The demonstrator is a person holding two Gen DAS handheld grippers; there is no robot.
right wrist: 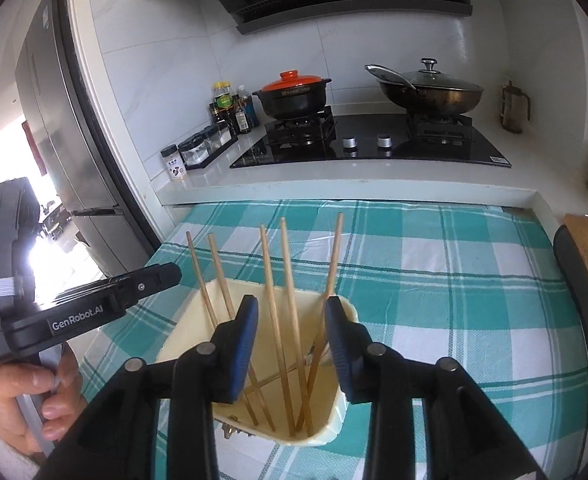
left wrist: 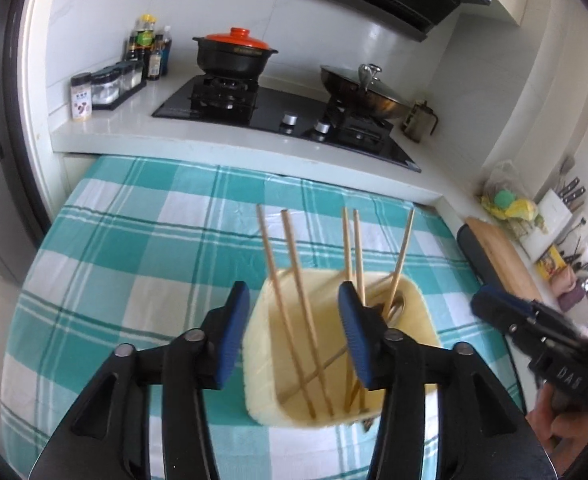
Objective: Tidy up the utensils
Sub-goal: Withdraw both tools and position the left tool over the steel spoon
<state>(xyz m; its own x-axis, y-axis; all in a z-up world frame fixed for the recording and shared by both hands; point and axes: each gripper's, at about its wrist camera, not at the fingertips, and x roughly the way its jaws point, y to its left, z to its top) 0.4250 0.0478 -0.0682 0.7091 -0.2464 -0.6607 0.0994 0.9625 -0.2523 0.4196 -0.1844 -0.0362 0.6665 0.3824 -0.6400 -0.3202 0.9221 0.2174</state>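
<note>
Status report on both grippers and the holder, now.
Left gripper, right gripper open, empty. Chopsticks and spoon stand in cream holder on checked cloth. Nothing in the way.

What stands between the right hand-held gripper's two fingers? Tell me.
In the right wrist view, the right hand-held gripper frames wooden chopsticks standing in the cream holder. The fingers are apart, touching none.

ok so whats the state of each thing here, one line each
left gripper: open, holding nothing
right gripper: open, holding nothing
cream holder: upright on the checked cloth
chopsticks: standing in the holder, leaning
clay pot: orange lid on
wok: glass lid on
</note>
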